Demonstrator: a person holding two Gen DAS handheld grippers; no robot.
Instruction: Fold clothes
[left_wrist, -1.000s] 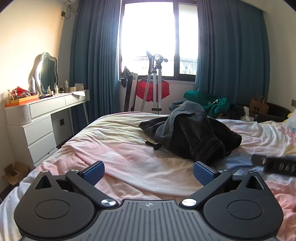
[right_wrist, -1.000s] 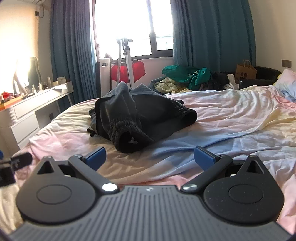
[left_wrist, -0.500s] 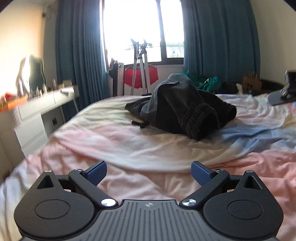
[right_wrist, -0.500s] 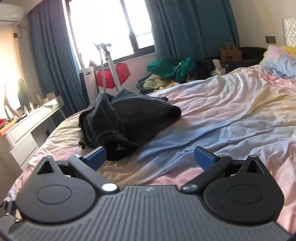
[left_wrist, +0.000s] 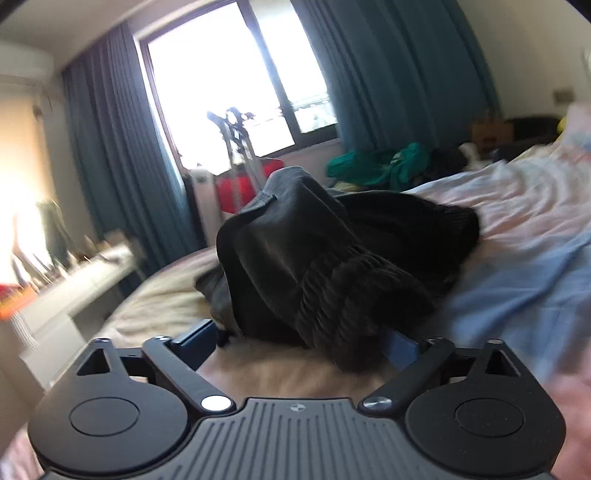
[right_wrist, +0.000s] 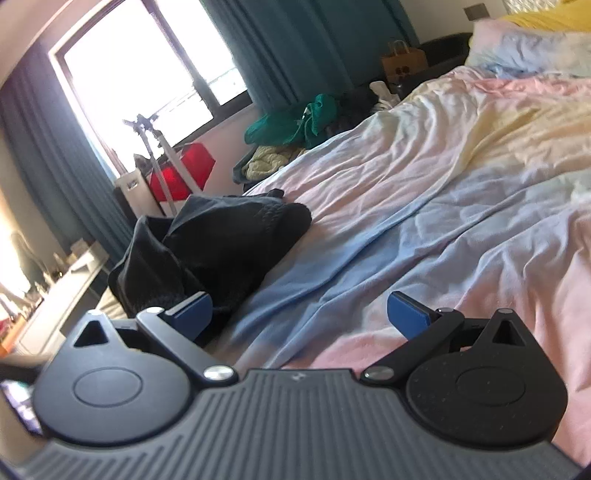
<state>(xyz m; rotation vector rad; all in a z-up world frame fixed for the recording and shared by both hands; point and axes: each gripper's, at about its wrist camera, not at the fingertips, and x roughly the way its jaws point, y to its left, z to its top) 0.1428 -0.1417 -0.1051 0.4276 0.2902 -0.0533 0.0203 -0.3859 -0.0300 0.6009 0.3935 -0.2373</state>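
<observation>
Left wrist view: left claw (left_wrist: 299, 338) wide, jaws just closing in, the dark garment's (left_wrist: 332, 258) ribbed cuff between them – contact not discernible. Right wrist view only: right claw (right_wrist: 306, 314) wide over bare bed sheet (right_wrist: 443, 206), garment heaped at left – pillow (right_wrist: 524, 44) far right.

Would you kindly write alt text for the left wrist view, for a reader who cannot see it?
The left gripper has open jaws, which have just been closing, around the ribbed cuff of a crumpled dark garment on a bed with pastel sheets. Behind are a bright window and teal curtains.
</observation>
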